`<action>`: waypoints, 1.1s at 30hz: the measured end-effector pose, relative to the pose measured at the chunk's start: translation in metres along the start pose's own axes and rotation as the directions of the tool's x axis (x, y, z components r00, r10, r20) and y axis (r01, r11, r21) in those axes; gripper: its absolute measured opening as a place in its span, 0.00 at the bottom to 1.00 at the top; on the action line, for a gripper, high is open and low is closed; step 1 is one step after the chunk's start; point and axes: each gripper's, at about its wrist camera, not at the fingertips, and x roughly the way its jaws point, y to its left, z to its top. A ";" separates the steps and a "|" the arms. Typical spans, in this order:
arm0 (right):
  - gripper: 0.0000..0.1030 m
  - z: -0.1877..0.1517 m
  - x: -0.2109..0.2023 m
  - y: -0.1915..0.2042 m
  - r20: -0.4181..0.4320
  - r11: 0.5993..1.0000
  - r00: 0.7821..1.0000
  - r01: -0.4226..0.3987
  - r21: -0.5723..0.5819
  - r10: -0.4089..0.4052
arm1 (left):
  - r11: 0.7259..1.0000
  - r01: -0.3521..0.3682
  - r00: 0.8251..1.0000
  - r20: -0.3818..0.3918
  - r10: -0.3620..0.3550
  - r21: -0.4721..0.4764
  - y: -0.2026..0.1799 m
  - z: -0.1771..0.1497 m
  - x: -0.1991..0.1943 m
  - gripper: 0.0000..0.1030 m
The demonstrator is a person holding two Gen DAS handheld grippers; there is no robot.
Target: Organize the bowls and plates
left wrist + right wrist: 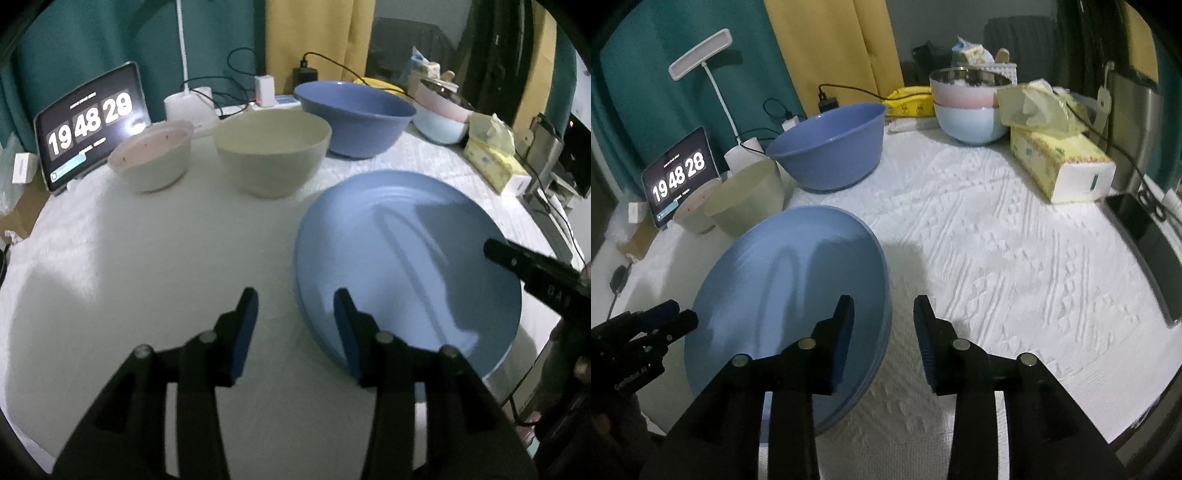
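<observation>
A light blue plate (406, 258) lies on the white tablecloth; it also shows in the right wrist view (786, 295), with more plate rims stacked under it. My left gripper (295, 299) is open and empty, straddling the plate's left rim. My right gripper (884, 306) is open and empty, straddling the plate's right rim. Behind the plate stand a pink-lined bowl (151, 162), a cream bowl (273, 151) and a large blue bowl (354, 118). The right gripper's finger (524, 262) shows over the plate's right side.
A tablet clock (88, 122) and lamp base (188, 103) stand at the back left. Stacked pink and pale blue bowls (967, 110) and a tissue box (1063, 166) stand at the back right. A phone (1148, 251) lies at the right edge. Cables run along the back.
</observation>
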 end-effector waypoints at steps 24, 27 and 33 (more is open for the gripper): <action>0.36 -0.005 0.016 -0.001 -0.017 0.992 0.994 -0.105 0.068 0.107 | 0.981 0.163 0.984 -0.050 -0.169 -0.102 -0.001 0.003 0.034 0.43; 0.36 -0.005 0.015 0.001 -0.021 0.993 0.995 -0.096 0.065 0.097 | 0.983 0.161 0.985 -0.051 -0.166 -0.092 -0.001 0.004 0.033 0.43; 0.36 -0.006 0.011 0.009 -0.022 0.995 0.996 -0.090 0.053 0.091 | 0.985 0.153 0.987 -0.042 -0.157 -0.080 0.003 -0.001 0.026 0.43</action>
